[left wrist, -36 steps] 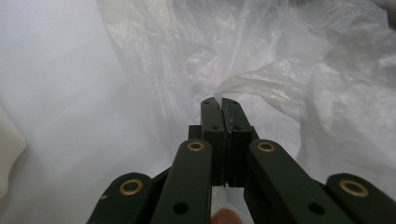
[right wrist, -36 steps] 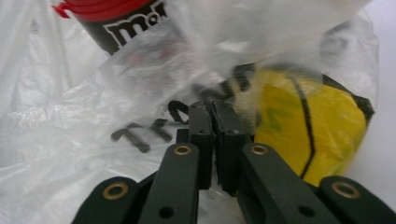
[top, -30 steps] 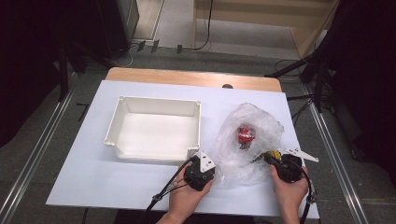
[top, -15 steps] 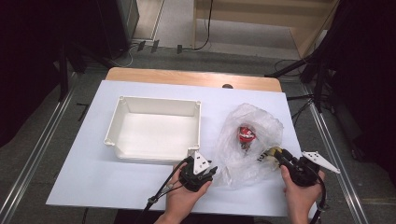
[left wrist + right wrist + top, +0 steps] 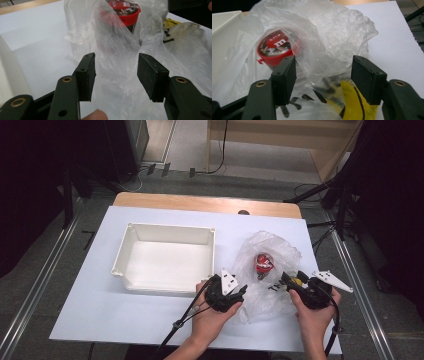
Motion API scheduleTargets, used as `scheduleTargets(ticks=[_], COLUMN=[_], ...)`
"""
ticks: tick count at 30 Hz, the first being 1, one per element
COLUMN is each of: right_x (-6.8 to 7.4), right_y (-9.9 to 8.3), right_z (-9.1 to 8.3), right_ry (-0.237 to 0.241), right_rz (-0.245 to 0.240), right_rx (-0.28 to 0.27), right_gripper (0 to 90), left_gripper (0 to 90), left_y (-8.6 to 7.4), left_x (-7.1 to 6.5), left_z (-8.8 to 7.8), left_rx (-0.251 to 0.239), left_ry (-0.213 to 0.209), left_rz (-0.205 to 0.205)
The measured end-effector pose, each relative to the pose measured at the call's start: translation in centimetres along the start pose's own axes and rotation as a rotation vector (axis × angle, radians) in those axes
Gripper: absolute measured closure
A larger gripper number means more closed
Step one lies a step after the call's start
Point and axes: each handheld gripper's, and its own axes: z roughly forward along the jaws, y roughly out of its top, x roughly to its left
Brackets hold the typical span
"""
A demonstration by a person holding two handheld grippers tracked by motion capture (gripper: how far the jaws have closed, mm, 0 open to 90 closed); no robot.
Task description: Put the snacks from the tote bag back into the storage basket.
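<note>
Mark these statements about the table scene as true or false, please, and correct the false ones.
1. The red-lidded container is inside the clear plastic bag. True.
2. The white tray holds a yellow object. False: nothing is seen inside the tray; the yellow object lies at the bag, near the right hand-held gripper.
3. The left hand-held gripper has its jaws apart, with bag film between them. True: its jaws have just been opening.
4. The right hand-held gripper is clamped on the red lid. False: its jaws stand apart and have just been opening; the lid lies beyond them.
5. The bag lies to the left of the tray in the high view. False: it lies to the right.
</note>
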Motion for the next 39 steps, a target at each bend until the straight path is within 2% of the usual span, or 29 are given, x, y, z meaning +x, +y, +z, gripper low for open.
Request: scheduleTargets(ticks=[2, 4, 5, 6, 8, 11, 13, 16, 19, 21, 23, 25, 27, 29, 35, 37, 39], right_x=[-0.3, -0.6, -0.7, -0.7, -0.8, -1.1, -1.7, -2.6, -4.2, -5.3, -6.0, -6.3, -6.0, -5.5, -3.2, -2.4, -1.4], right_y=[0.1, 0.0, -0.1, -0.2, -0.5, -0.6, -0.7, -0.8, -0.8, -1.0, -1.2, -1.5, -1.3, -0.8, 1.2, 1.8, 2.4], right_z=[0.5, 1.2, 1.5, 1.8, 2.1, 2.4, 2.5, 2.4, 2.3, 2.3, 2.2, 1.9, 1.1, 0.1, -2.4, -2.7, -2.5], right_ry=[-0.008, 0.002, 0.004, 0.007, 0.023, 0.015, -0.007, -0.037, -0.083, -0.103, -0.129, -0.085, -0.006, 0.028, 0.035, 0.058, 0.100], right_rz=[0.010, 0.023, 0.024, 0.017, 0.009, -0.009, -0.004, 0.000, -0.001, 0.015, 0.022, 0.038, 0.034, 0.011, -0.071, -0.088, -0.128], right_rx=[0.022, 0.051, 0.069, 0.083, 0.103, 0.126, 0.135, 0.144, 0.162, 0.175, 0.181, 0.157, 0.102, 0.042, -0.063, -0.078, -0.084], right_gripper=[38.1, 43.3, 48.8, 59.3, 71.9, 81.8, 86.4, 88.5, 89.3, 89.9, 90.0, 84.4, 69.9, 61.1, 38.8, 33.9, 29.4], left_gripper=[44.7, 41.8, 41.1, 42.0, 47.4, 66.3, 79.1, 89.0, 90.0, 90.0, 90.0, 84.4, 76.3, 70.8, 56.2, 54.7, 54.4], left_y=[0.3, 0.4, 0.4, 0.3, 0.2, -0.1, -0.2, -0.1, -0.5, -0.9, -1.4, -1.6, -1.6, -1.4, -0.7, -0.6, -0.7], left_x=[-0.2, -0.2, -0.2, -0.2, -0.1, 0.0, 0.1, -0.1, 0.4, 0.9, 1.1, 1.2, 1.0, 0.9, 0.8, 0.9, 1.0], left_z=[1.1, 2.2, 2.7, 3.1, 3.7, 4.2, 4.1, 3.7, 3.0, 2.5, 2.1, 1.9, 1.6, 1.2, -0.4, -0.9, -1.3], left_rx=[0.023, 0.057, 0.072, 0.094, 0.122, 0.155, 0.162, 0.150, 0.121, 0.104, 0.079, 0.065, 0.046, 0.028, -0.028, -0.046, -0.044], left_ry=[0.023, 0.035, 0.032, 0.028, 0.028, 0.047, 0.059, 0.104, 0.129, 0.137, 0.143, 0.133, 0.118, 0.101, 0.063, 0.045, 0.030], left_rz=[0.006, 0.009, 0.000, -0.007, -0.027, -0.018, -0.013, 0.029, 0.015, -0.008, -0.011, -0.012, -0.010, -0.012, -0.024, -0.030, -0.030])
